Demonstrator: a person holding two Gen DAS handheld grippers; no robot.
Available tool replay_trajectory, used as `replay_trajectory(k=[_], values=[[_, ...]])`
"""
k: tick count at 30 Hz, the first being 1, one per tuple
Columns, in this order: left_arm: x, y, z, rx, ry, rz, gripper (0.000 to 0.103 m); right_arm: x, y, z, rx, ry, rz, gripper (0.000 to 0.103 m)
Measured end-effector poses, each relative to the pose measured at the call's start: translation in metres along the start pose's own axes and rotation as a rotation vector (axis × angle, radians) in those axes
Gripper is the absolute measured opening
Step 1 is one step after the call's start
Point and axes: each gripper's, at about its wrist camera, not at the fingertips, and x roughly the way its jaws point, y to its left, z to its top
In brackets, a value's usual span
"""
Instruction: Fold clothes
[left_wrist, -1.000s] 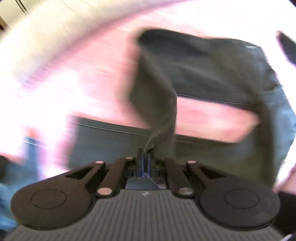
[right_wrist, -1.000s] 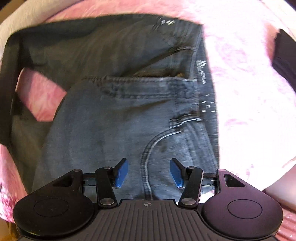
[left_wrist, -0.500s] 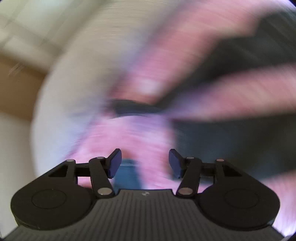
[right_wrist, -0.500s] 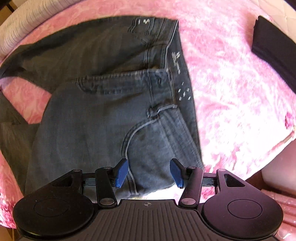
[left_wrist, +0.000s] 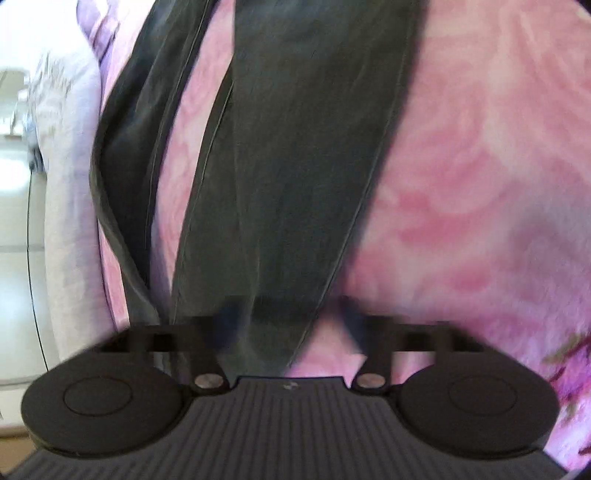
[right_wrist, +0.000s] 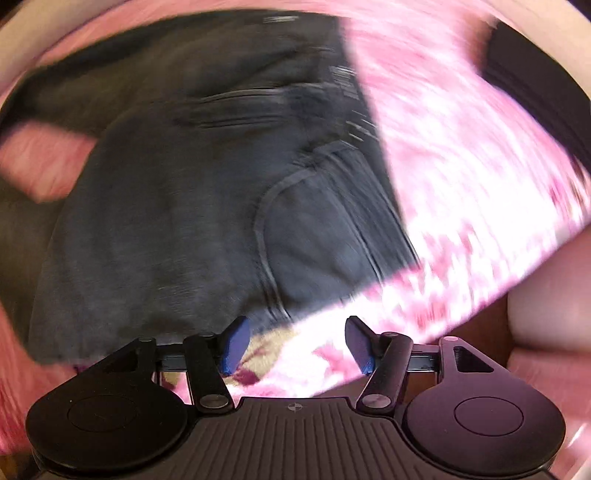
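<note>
L gripper (left_wrist: 288, 321) now empty over jeans (left_wrist: 295, 155); black stack (right_wrist: 532, 92) far R.

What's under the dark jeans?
A pink flowery blanket lies under the jeans, showing all around them and in the gap between the legs. Whatever lies directly beneath the denim is covered. Both claws, left and right, are open, holding nothing.

The jeans (right_wrist: 177, 206) are dark grey denim, matt, with raised stitched seams. The bedspread (right_wrist: 461, 155) under them, running off toward 3 o'clock, is soft pink patterned cloth. Each hand-held gripper (right_wrist: 293, 341) has a ribbed matt black plastic body, shiny metal pivot pins and blue pads (right_wrist: 234, 343).
</note>
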Motion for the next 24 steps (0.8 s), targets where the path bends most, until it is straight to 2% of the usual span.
replay_trajectory(k=[2, 5, 8, 11, 12, 16, 17, 18, 19, 20, 23, 24], values=[[0.002, 0.002, -0.006, -0.013, 0.016, 0.012, 0.007, 0.0, -0.014, -0.014, 0.147, -0.033, 0.023, 0.065], [-0.017, 0.008, -0.001, -0.024, 0.035, 0.02, 0.005, 0.008, -0.033, -0.024, 0.326, -0.092, 0.067, 0.065], [-0.057, 0.023, -0.004, -0.141, 0.075, 0.014, 0.005, 0.014, -0.052, -0.024, 0.421, -0.196, 0.135, 0.065], [-0.111, 0.02, -0.011, -0.263, 0.144, -0.065, 0.004, 0.037, -0.075, -0.019, 0.502, -0.253, 0.184, 0.065], [-0.129, 0.008, -0.008, -0.284, 0.165, -0.102, 0.004, 0.045, -0.083, -0.017, 0.529, -0.27, 0.2, 0.065], [-0.157, -0.034, 0.001, -0.325, 0.294, -0.234, 0.004, 0.066, -0.108, -0.009, 0.617, -0.313, 0.246, 0.065], [-0.159, -0.04, 0.009, -0.347, 0.321, -0.254, 0.004, 0.067, -0.112, -0.008, 0.633, -0.315, 0.253, 0.054], [-0.164, -0.049, 0.013, -0.36, 0.342, -0.265, 0.004, 0.069, -0.116, -0.006, 0.65, -0.317, 0.259, 0.027], [-0.166, -0.05, 0.024, -0.372, 0.37, -0.273, 0.004, 0.066, -0.124, -0.003, 0.662, -0.307, 0.297, 0.018], [-0.171, -0.049, 0.03, -0.395, 0.385, -0.279, 0.004, 0.058, -0.134, 0.002, 0.64, -0.308, 0.326, 0.015], [-0.179, -0.042, 0.057, -0.45, 0.411, -0.307, 0.004, 0.024, -0.168, 0.028, 0.545, -0.346, 0.374, 0.013], [-0.181, -0.044, 0.066, -0.458, 0.39, -0.328, 0.004, 0.014, -0.181, 0.036, 0.521, -0.366, 0.384, 0.013]])
